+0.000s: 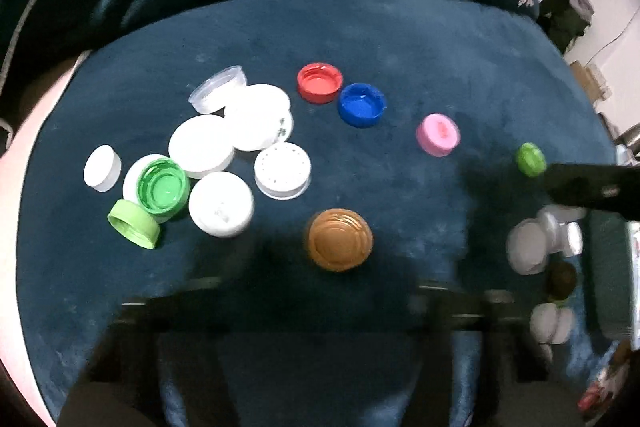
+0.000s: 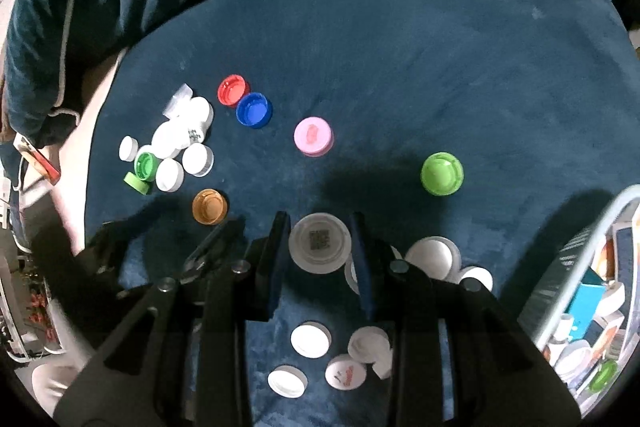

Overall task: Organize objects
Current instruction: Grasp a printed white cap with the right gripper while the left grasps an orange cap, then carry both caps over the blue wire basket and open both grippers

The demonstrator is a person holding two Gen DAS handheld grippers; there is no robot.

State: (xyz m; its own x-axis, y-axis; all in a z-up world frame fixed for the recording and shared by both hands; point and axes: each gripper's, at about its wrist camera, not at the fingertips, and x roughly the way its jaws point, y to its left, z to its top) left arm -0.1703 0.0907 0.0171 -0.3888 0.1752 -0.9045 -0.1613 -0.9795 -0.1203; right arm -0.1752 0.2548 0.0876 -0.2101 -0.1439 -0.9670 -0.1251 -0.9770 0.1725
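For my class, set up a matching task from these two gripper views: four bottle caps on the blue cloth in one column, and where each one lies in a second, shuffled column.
Column A
1. red cap
2. gold cap
3. lone green cap
4. white cap with a printed code

Column B
a. between the fingers of the right gripper
b. alone, right of the pink cap
c. touching the blue cap
d. on its own, below the pile of white caps

Pairs: 1-c, 2-d, 3-b, 4-a
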